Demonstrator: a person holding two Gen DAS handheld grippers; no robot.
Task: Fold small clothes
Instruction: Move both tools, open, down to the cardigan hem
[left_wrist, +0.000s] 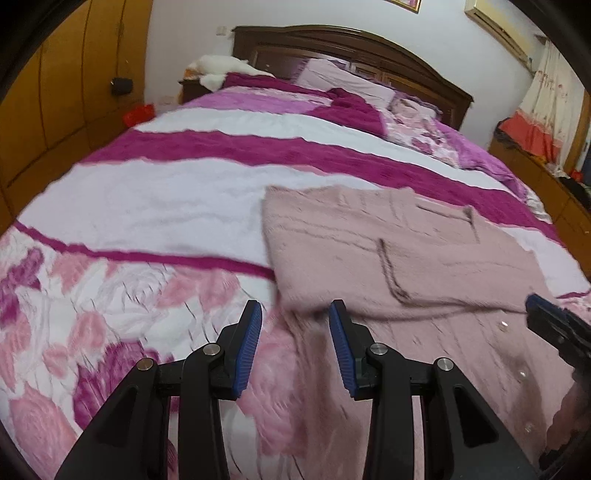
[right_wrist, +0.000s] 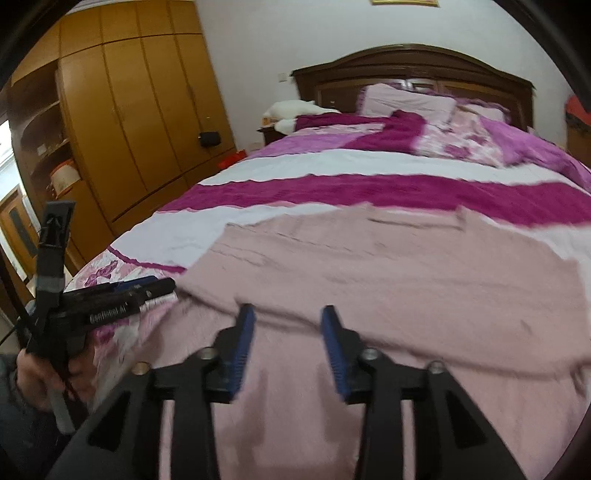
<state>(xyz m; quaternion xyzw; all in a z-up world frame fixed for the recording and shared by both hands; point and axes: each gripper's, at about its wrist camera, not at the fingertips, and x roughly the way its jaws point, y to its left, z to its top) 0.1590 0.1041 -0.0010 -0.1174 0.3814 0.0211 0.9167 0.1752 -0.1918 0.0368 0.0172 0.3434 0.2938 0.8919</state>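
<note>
Pink cardigan (left_wrist: 406, 251) folded near bed edge, left gripper (left_wrist: 295, 325) and right gripper (right_wrist: 288, 328) released.

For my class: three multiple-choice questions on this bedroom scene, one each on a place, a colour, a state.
1. Where does the pink garment lie? A floor B bedspread C wardrobe shelf
2. What colour are the claw pads? A red B green C blue
3. How is the right claw? A open, empty B shut on garment C shut on pillow
Answers: B, it spreads flat over the striped cover; C, both ribbed pads show blue; A, its jaws stand apart above the cloth.
</note>
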